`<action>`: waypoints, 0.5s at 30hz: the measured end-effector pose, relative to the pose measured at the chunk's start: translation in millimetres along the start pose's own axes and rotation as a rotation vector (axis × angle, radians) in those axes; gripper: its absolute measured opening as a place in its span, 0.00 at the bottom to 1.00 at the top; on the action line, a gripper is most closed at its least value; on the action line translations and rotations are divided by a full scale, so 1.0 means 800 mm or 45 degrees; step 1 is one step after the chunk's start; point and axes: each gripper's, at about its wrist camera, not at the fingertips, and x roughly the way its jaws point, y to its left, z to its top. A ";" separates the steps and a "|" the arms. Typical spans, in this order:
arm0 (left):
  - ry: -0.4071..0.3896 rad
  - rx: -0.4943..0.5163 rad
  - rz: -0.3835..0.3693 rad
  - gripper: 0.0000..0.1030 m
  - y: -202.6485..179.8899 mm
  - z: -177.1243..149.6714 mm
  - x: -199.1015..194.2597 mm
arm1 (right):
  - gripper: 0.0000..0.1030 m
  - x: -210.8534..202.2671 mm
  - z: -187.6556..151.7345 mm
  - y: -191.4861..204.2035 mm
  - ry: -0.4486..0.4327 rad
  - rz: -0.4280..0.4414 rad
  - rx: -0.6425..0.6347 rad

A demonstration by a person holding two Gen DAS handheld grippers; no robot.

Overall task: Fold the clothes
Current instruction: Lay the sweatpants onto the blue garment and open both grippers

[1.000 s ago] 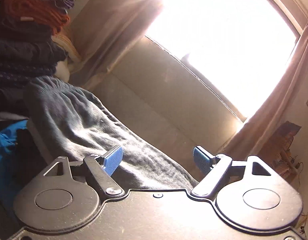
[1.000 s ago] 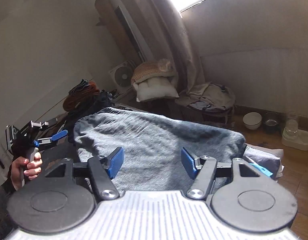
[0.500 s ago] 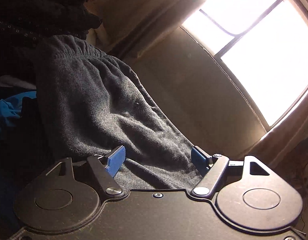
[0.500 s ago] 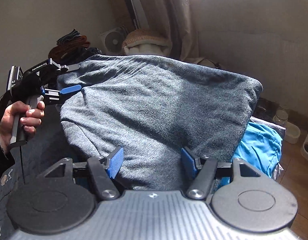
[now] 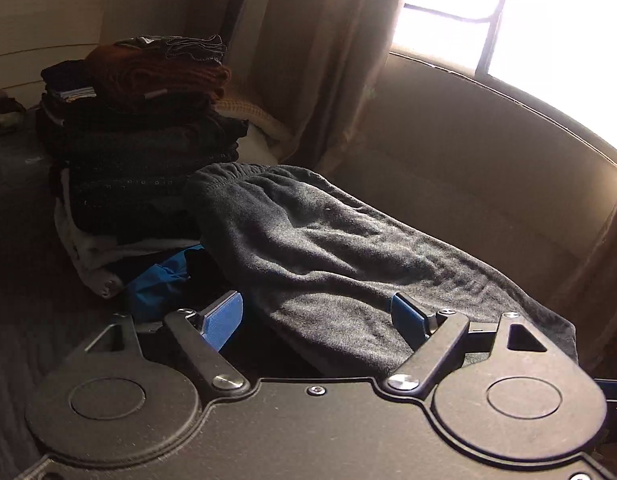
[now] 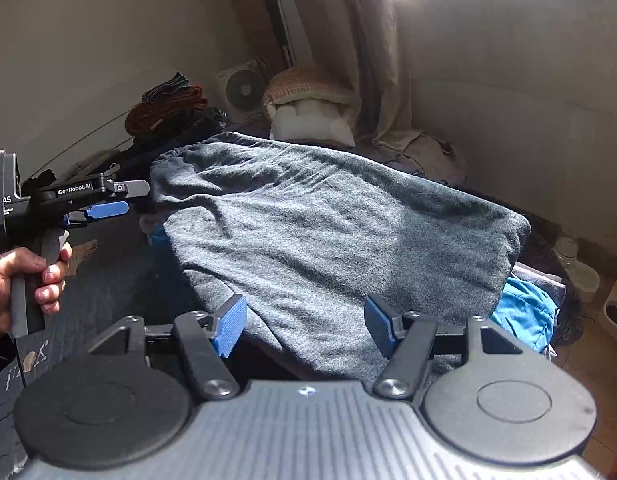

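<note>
A dark grey fleece garment (image 6: 328,232) with an elastic waistband lies draped over a heap of clothes; it also shows in the left wrist view (image 5: 348,256). My right gripper (image 6: 304,326) is open, its blue pads (image 6: 232,322) either side of the garment's near edge, holding nothing. My left gripper (image 5: 316,318) is open at the garment's other near edge. In the right wrist view the left gripper (image 6: 108,208) sits at the left beside the waistband end, held by a hand.
A tall stack of folded dark and rust-brown clothes (image 5: 140,128) stands left of the garment. A blue garment (image 6: 524,312) lies under it. Pillows (image 6: 308,116) and a fan (image 6: 242,88) stand behind, with bowls (image 6: 584,276) on the floor at right.
Both grippers have pulled back and lowered; the grey garment has come down flatter over the heap. The stack of folded clothes has come into the left wrist view.
</note>
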 end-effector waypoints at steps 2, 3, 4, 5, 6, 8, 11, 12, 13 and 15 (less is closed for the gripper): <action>0.010 0.034 0.037 0.81 -0.014 -0.010 -0.017 | 0.62 -0.003 0.002 0.012 0.000 0.007 -0.028; 0.011 0.043 0.055 0.81 -0.020 -0.015 -0.025 | 0.62 -0.004 0.002 0.017 0.001 0.007 -0.045; 0.011 0.049 0.072 0.82 -0.027 -0.021 -0.033 | 0.62 -0.006 0.001 0.023 0.003 0.004 -0.060; 0.011 0.049 0.084 0.82 -0.035 -0.026 -0.040 | 0.62 -0.008 0.001 0.027 0.009 0.001 -0.072; 0.011 0.046 0.094 0.82 -0.042 -0.030 -0.046 | 0.62 -0.010 0.000 0.031 0.015 0.004 -0.080; 0.013 0.041 0.114 0.82 -0.058 -0.039 -0.058 | 0.62 -0.015 -0.002 0.038 0.028 0.010 -0.098; 0.014 0.037 0.140 0.82 -0.082 -0.052 -0.076 | 0.62 -0.024 -0.002 0.046 0.039 0.014 -0.140; 0.013 0.038 0.143 0.83 -0.090 -0.056 -0.081 | 0.62 -0.027 -0.003 0.048 0.043 0.016 -0.155; 0.010 0.039 0.146 0.83 -0.097 -0.059 -0.086 | 0.62 -0.029 -0.003 0.049 0.049 0.024 -0.170; 0.005 0.043 0.154 0.83 -0.110 -0.065 -0.097 | 0.63 -0.036 -0.001 0.052 0.056 0.036 -0.204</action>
